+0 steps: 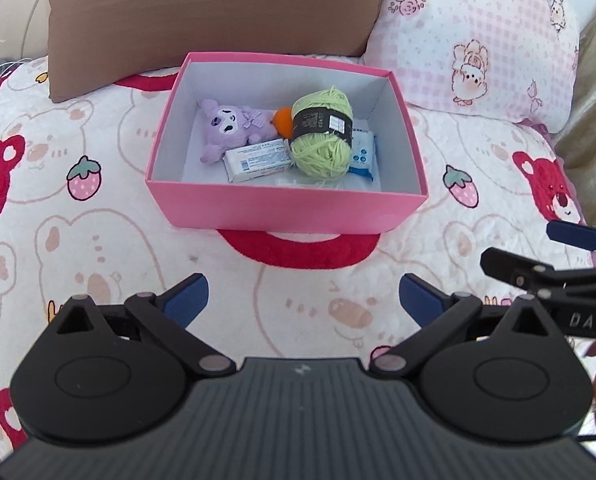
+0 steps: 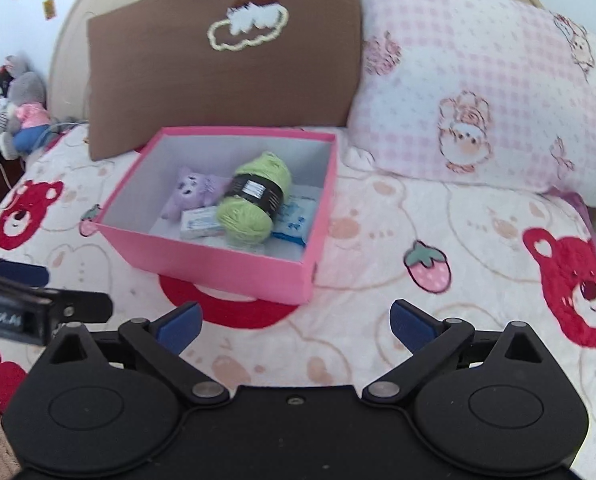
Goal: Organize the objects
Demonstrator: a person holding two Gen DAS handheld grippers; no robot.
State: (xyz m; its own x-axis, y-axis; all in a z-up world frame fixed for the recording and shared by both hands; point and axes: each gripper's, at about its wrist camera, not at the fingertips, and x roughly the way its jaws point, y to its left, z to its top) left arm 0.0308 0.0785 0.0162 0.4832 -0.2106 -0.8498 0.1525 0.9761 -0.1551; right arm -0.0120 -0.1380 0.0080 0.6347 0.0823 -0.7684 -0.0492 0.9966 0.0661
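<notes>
A pink box (image 1: 282, 208) sits open on the bed, also in the right wrist view (image 2: 218, 268). Inside lie a green yarn ball (image 1: 322, 132) (image 2: 254, 204), a purple plush toy (image 1: 230, 128) (image 2: 192, 196), an orange ball (image 1: 284, 120), a white packet (image 1: 258, 160) (image 2: 200, 222) and a blue-white wipes pack (image 1: 362, 154) (image 2: 296, 220). My left gripper (image 1: 304, 300) is open and empty, hovering in front of the box. My right gripper (image 2: 294, 326) is open and empty, in front and to the right of the box. It also shows in the left wrist view (image 1: 538, 252).
The bed has a white blanket (image 1: 78, 240) with red bears and strawberries. A brown cushion (image 1: 210, 12) (image 2: 226, 60) and a pink checked pillow (image 1: 478, 40) (image 2: 478, 92) lean behind the box. Stuffed toys (image 2: 18, 112) sit at the far left beside the bed.
</notes>
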